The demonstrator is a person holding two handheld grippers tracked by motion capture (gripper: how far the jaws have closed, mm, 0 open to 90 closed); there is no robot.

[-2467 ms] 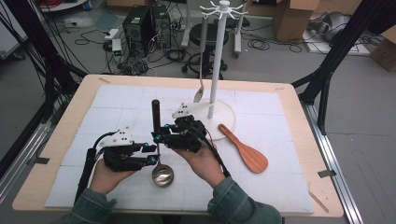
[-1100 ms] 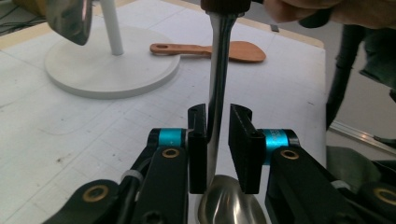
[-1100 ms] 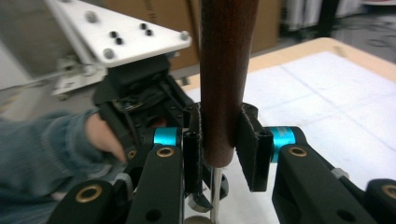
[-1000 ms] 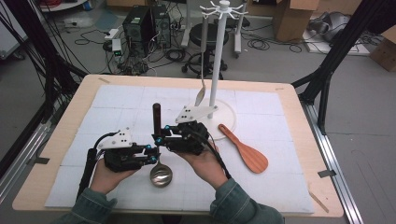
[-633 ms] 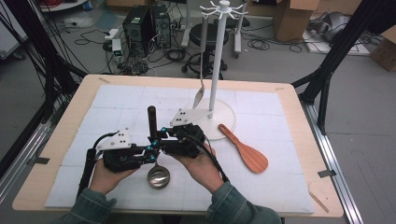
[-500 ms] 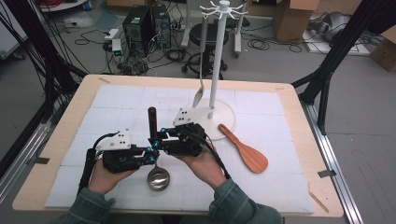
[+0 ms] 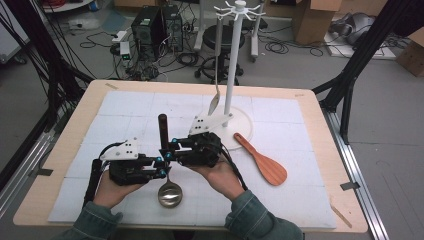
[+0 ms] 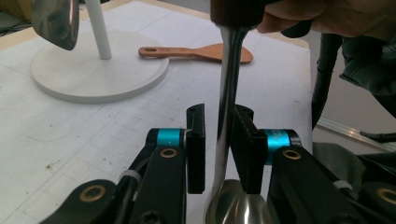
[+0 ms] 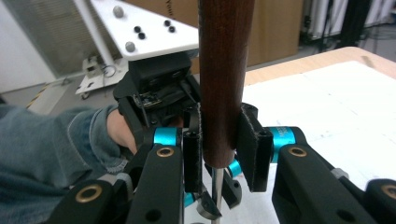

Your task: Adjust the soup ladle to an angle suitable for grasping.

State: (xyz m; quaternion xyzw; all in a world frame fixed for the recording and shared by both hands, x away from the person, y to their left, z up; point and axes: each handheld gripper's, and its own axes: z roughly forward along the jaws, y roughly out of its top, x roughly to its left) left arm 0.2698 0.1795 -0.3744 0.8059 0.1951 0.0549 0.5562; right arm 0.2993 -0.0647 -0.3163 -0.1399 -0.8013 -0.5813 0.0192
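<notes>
The ladle [image 7: 165, 165] stands nearly upright between my two hands, its steel bowl [image 7: 170, 194] low over the white mat near the front of the counter [image 7: 320, 120] and its dark wooden handle [image 9: 225, 70] pointing up. My right fingers [image 9: 219, 151] are clamped on the lower end of that wooden handle, the pads pressing it from both sides, with the thin metal shank showing just below them. My left fingers [image 8: 219, 149] sit lower, around the steel shank [image 8: 229, 93] just above the bowl: the shank lies against one pad, a thin gap shows at the other, and those fingers have just eased open a touch with the shank between them. In the high view my left gripper [image 7: 132, 167] lies level, pointing toward the right one [image 7: 197, 149], the two nearly touching at the ladle. Behind them stands the white rack [image 7: 232, 65] on its round base [image 7: 240, 127], with a steel spoon [image 7: 215, 100] hanging from one hook. A wooden spatula [image 7: 262, 160] lies flat on the mat to the right, just beside the base.
</notes>
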